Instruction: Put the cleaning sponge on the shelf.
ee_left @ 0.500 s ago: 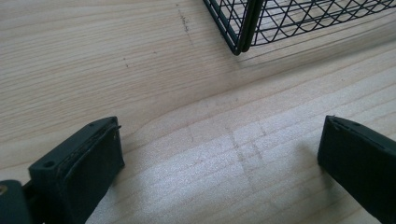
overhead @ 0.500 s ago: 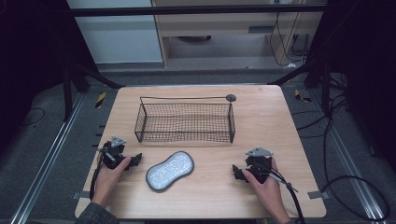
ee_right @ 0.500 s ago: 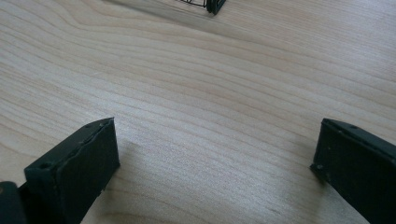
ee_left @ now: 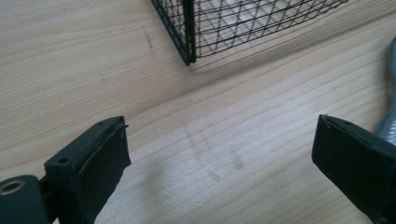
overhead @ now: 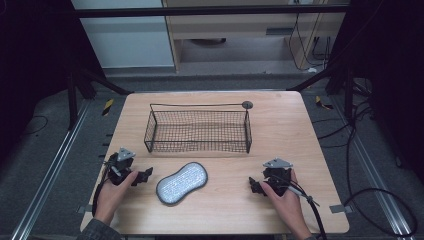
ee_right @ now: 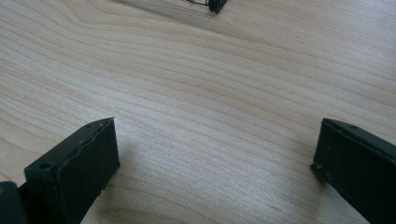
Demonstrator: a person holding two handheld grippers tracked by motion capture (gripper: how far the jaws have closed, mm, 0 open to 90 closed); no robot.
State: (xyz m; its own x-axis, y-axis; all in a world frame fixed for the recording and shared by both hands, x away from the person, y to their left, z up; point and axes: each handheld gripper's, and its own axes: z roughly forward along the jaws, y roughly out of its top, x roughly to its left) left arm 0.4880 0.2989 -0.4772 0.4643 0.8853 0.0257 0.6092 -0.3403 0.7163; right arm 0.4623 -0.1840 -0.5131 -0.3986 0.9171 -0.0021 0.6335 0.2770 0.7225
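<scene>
A grey peanut-shaped pad [overhead: 182, 182] with a dark rim lies flat near the table's front, between my two grippers. My left gripper [overhead: 145, 175] rests on the wood just left of it, open, jaws pointing right with only bare table between them [ee_left: 219, 158]. The pad's grey edge [ee_left: 390, 70] shows at the right border of the left gripper view. My right gripper [overhead: 254, 186] sits right of the pad, open over bare wood [ee_right: 215, 154]. A black wire basket [overhead: 198, 131] stands empty behind the pad; its corner [ee_left: 189, 42] shows ahead of the left jaws.
The wooden table [overhead: 280, 125] has bare wood right of the basket and along the front. A small dark round disc [overhead: 247, 104] sits at the basket's far right corner. Cables trail from both grippers off the front edge.
</scene>
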